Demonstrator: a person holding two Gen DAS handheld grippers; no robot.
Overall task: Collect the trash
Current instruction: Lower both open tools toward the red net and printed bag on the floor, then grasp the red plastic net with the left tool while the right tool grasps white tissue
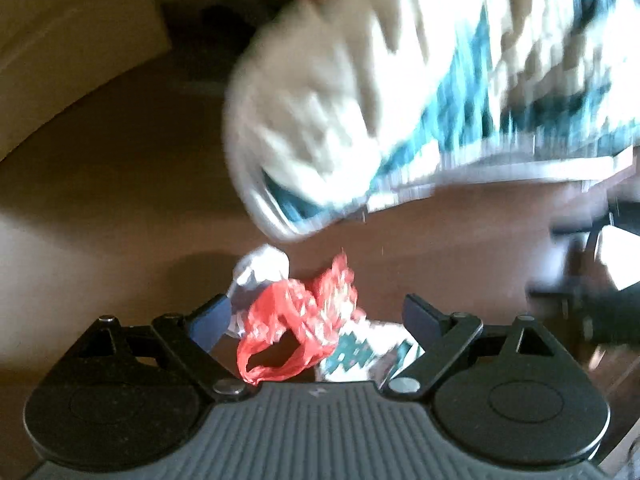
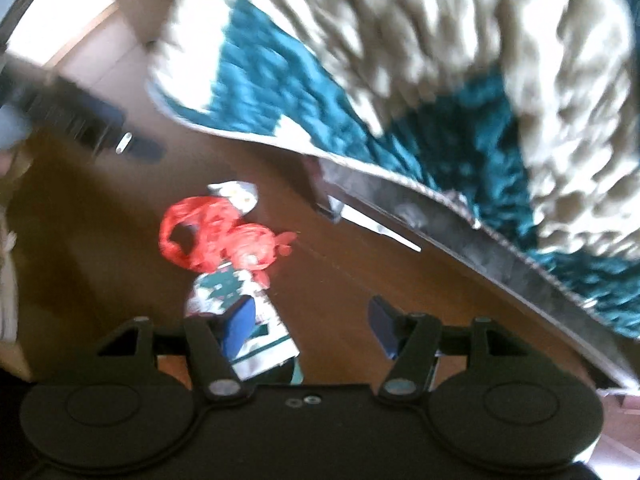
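Observation:
A crumpled red plastic bag point(image 1: 296, 320) lies on the brown wooden floor, with a white crumpled paper point(image 1: 260, 270) behind it and a white-and-green printed wrapper point(image 1: 360, 354) beside it. My left gripper point(image 1: 316, 320) is open, its blue-padded jaws spread on either side of the red bag, just above it. In the right wrist view the same red bag point(image 2: 216, 236), white paper point(image 2: 236, 194) and printed wrapper point(image 2: 236, 312) lie on the floor. My right gripper point(image 2: 312, 326) is open and empty; its left pad sits over the wrapper.
A bed with a cream and teal quilted cover point(image 2: 440, 80) overhangs the floor at the right, its dark frame point(image 2: 460, 236) close by. The other gripper point(image 2: 80, 120) shows blurred at the left. A pale wall or door point(image 1: 60, 40) stands at the far left.

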